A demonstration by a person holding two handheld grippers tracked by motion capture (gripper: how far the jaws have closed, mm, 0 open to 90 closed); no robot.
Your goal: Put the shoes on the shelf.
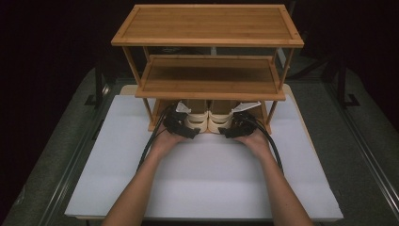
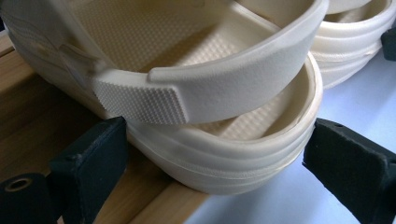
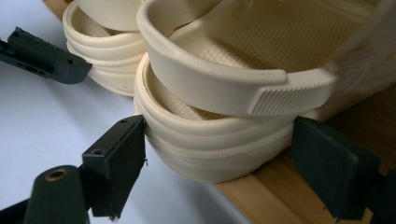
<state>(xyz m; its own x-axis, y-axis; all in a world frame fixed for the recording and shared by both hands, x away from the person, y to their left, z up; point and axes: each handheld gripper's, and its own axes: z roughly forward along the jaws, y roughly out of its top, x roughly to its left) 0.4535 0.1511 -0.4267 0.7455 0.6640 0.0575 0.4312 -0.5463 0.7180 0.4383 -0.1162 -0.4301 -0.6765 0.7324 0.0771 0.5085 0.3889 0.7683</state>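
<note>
Cream clogs (image 1: 208,120), 2 grippers clamping heels

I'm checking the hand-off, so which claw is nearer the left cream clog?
Left. The left claw straddles the heel of the left cream clog, one jaw on each side. The right claw straddles the right cream clog beside it.
</note>
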